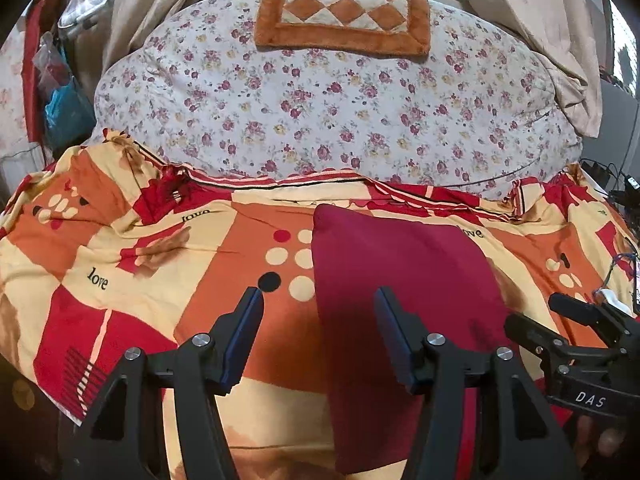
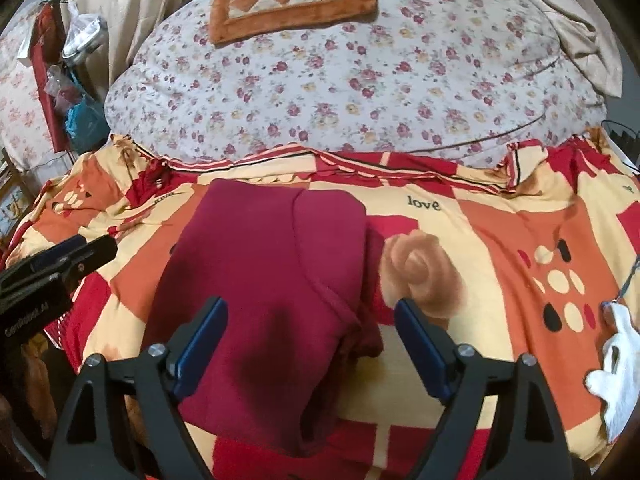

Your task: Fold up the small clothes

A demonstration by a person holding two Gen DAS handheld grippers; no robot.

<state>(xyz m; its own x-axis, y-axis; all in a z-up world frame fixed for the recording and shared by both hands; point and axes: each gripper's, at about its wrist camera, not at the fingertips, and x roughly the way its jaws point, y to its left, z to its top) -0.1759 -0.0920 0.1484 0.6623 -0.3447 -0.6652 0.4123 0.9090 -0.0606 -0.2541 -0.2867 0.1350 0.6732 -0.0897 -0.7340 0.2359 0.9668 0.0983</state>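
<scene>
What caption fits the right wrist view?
Open right tongs hover over a folded maroon garment on a patterned bedspread.

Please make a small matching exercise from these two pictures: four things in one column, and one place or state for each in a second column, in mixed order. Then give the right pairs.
Things
1. maroon garment
2. checkered cushion
3. floral quilt
4. left hand-held gripper

Places or states
A. lies on top of the floral quilt, far end
B. open, nothing between its fingers
C. lies folded on the patterned blanket
D. lies behind the patterned blanket

Pairs: 1-C, 2-A, 3-D, 4-B
</scene>
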